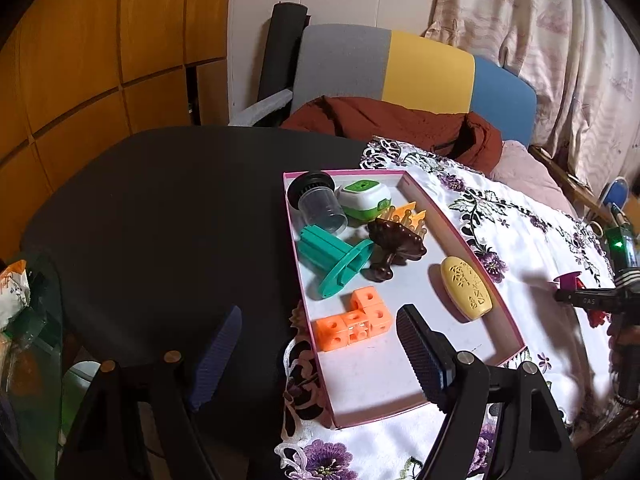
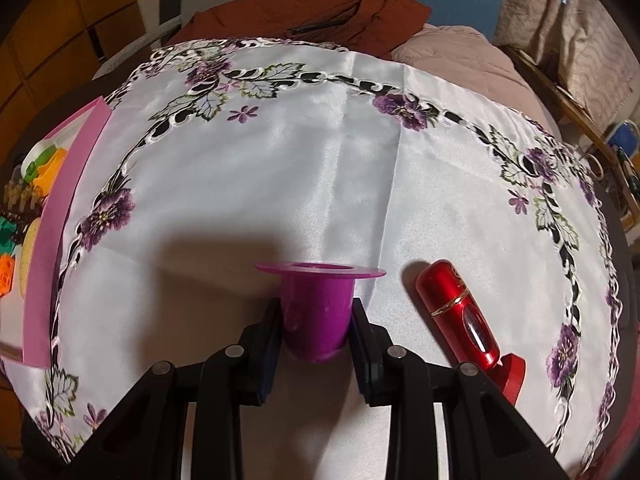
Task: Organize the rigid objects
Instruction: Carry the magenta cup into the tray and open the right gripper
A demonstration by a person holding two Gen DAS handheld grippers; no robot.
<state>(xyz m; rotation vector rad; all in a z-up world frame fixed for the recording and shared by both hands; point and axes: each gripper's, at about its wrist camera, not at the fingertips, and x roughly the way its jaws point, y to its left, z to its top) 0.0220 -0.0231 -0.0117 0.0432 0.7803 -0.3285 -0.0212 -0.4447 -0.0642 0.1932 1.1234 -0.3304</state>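
Holding purple spool [image 2: 314,312] clamped in my right fingers [image 2: 362,332], bound for the pink box [image 1: 460,236]; left fingers [image 1: 420,352] apart, empty, hovering over it.

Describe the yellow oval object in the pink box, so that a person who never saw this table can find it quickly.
Find the shallow pink-rimmed box at the left edge of the white flowered tablecloth. The yellow oval piece lies along its right wall, apart from the other toys. It alone is smooth, pale yellow and has a cut-out pattern on top; the nearby orange cubes are angular.
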